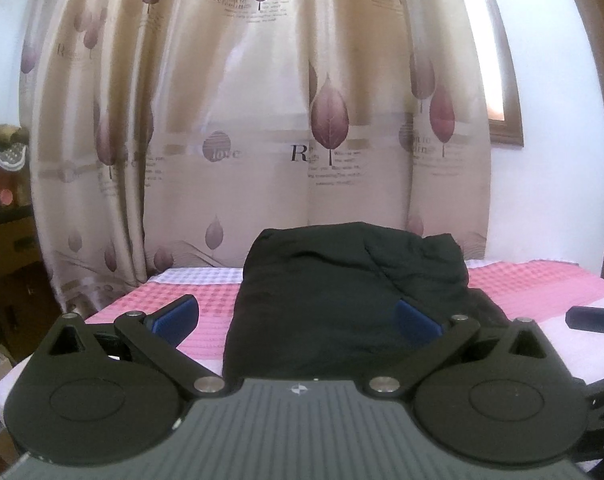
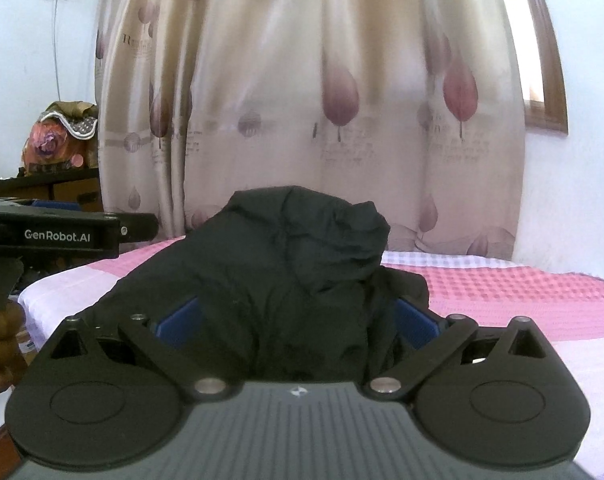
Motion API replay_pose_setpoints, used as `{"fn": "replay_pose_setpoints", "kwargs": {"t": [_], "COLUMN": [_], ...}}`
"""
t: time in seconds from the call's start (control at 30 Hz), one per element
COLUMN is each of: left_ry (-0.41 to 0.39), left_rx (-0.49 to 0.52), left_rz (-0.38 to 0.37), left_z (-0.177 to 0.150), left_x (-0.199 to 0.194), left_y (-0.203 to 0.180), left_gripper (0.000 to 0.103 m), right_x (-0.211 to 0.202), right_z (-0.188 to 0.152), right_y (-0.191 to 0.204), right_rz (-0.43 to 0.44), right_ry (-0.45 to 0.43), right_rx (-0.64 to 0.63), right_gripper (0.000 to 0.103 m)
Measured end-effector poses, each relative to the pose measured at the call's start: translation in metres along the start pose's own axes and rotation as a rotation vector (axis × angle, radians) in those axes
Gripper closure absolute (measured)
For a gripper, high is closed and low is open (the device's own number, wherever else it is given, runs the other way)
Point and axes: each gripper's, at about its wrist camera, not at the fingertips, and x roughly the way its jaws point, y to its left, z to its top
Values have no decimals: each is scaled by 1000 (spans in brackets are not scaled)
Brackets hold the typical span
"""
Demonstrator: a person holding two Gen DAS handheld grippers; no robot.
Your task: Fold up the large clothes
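A dark, bulky garment (image 1: 334,296) lies folded in a thick pile on a pink checked bedspread (image 1: 542,280). It also shows in the right wrist view (image 2: 285,272), bunched higher at the back. My left gripper (image 1: 297,318) is open, its blue pads (image 1: 177,318) spread wide just in front of the garment's near edge. My right gripper (image 2: 297,322) is open too, its blue pads (image 2: 179,320) astride the near part of the pile, holding nothing. The left gripper's body (image 2: 61,234) appears at the left of the right wrist view.
A beige curtain with leaf prints (image 1: 261,120) hangs right behind the bed. Cardboard boxes (image 1: 9,248) and a dark shelf (image 2: 41,184) stand at the left. A white wall (image 1: 550,200) and a wooden window frame (image 1: 506,120) are at the right.
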Motion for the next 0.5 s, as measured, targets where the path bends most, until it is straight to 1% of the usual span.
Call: {"fn": "replay_pose_setpoints", "kwargs": {"t": [0.2, 0.33, 0.5], "left_ry": [9, 19, 55], "left_rx": [-9, -13, -46], "left_rz": [0, -14, -53], "left_z": [0, 0, -3], "left_x": [0, 1, 5], "left_y": [0, 0, 1], "left_gripper": [0, 0, 0], "right_x": [-1, 0, 1], "right_z": [-1, -2, -3], "right_y": [0, 0, 0], "right_rz": [1, 6, 10], "right_ry": [5, 16, 25], "right_rx": [4, 7, 11], "right_gripper": [0, 0, 0]}}
